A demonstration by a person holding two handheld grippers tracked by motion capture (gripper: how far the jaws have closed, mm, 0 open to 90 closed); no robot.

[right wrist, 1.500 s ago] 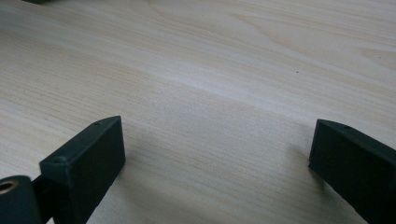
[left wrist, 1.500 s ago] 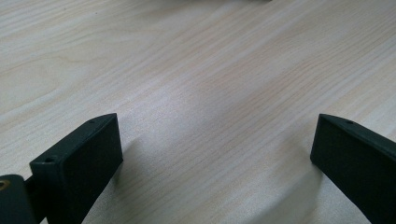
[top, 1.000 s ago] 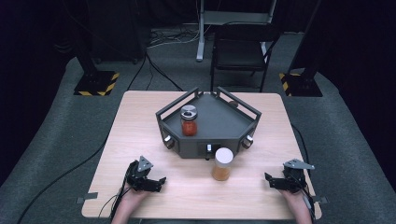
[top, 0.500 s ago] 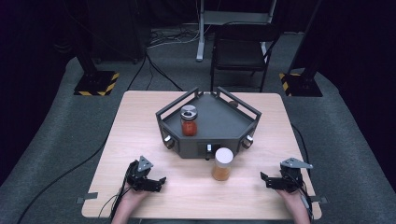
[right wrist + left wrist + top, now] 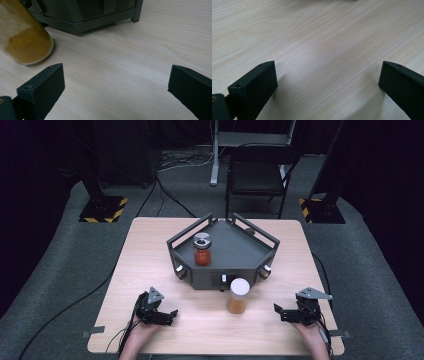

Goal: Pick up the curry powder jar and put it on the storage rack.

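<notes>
A jar of orange powder with a white lid (image 5: 238,295) stands on the wooden table (image 5: 150,250) just in front of a dark hexagonal tray (image 5: 237,251). Inside the tray, at its left, stands a jar of red sauce with a grey lid (image 5: 202,249). My left gripper (image 5: 169,316) rests near the table's front left, open, with bare wood between its jaws (image 5: 327,75). My right gripper (image 5: 280,314) is at the front right, open and empty. In the right gripper view (image 5: 116,85) the orange jar (image 5: 23,40) stands ahead at the left, apart from the jaws.
The tray has raised rails and round knobs on its front faces (image 5: 223,280). A black chair (image 5: 260,175) stands beyond the table's far edge. Hazard-striped stand bases (image 5: 102,209) sit on the grey floor at both sides. Cables trail off the table's front left.
My right gripper has moved a little to the left, toward the orange jar. The left gripper and both jars have stayed put.
</notes>
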